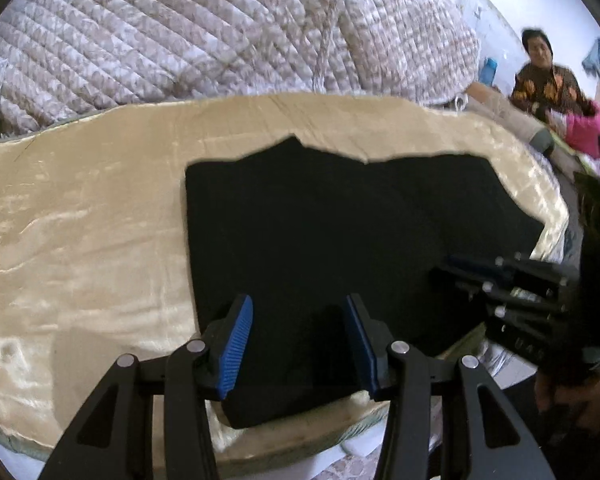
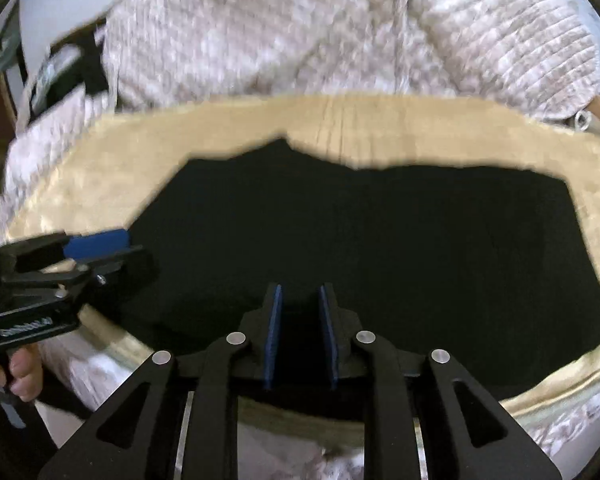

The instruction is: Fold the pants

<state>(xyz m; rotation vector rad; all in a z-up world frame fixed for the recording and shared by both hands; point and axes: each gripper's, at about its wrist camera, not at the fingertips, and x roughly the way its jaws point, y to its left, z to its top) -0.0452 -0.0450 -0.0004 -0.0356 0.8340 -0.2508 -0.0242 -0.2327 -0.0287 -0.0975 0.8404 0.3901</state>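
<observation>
Black pants [image 1: 340,232] lie flat and folded on a cream satin cloth [image 1: 80,240]. My left gripper [image 1: 299,312] is open over the pants' near edge, its blue pads apart and nothing between them. My right gripper [image 2: 300,300] hovers over the near edge of the pants [image 2: 380,248] with its pads a narrow gap apart and nothing held. The right gripper also shows at the right of the left wrist view [image 1: 480,272]. The left gripper shows at the left of the right wrist view [image 2: 96,248].
A quilted floral blanket [image 1: 180,32] is heaped behind the cloth. A seated person [image 1: 540,76] in a patterned top is at the far right, beside something pink [image 1: 588,128]. The bed's near edge runs just below the pants.
</observation>
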